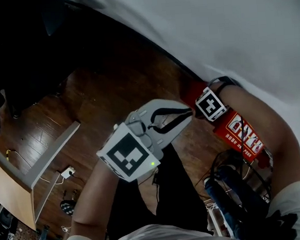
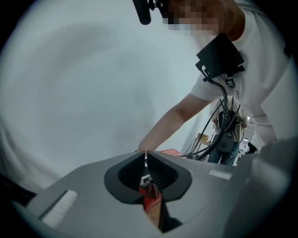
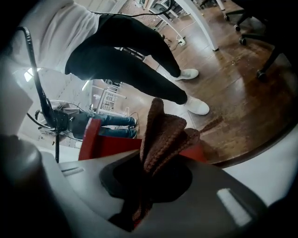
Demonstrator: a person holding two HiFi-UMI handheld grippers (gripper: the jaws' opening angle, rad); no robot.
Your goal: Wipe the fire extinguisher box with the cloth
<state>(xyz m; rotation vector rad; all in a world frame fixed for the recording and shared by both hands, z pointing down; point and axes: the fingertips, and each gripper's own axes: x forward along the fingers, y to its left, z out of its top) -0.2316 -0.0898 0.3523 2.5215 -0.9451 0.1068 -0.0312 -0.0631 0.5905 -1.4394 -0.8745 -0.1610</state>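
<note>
Brown knitted cloth (image 3: 163, 132) was clamped in the right gripper (image 3: 156, 160); its jaws were closed onto the fabric, which stood up in folds beyond the jaw tips. The fire extinguisher box (image 3: 109, 145), red, lay directly behind the cloth in the right gripper view. Contact between cloth and box could not be confirmed.

In the head view the fire extinguisher box (image 1: 240, 136) lay along the foot of the white wall (image 1: 225, 28), beside the dark wooden floor (image 1: 111, 89). The right gripper's marker cube (image 1: 211, 105) sat over the upper end of the box.

The left gripper (image 1: 188, 113) was held just left of that cube, its tips pointing toward the box. In the left gripper view the left gripper (image 2: 145, 162) had its jaws brought together, leaving only a thin slit, with nothing gripped. Red showed through the gap below the jaws.
</note>
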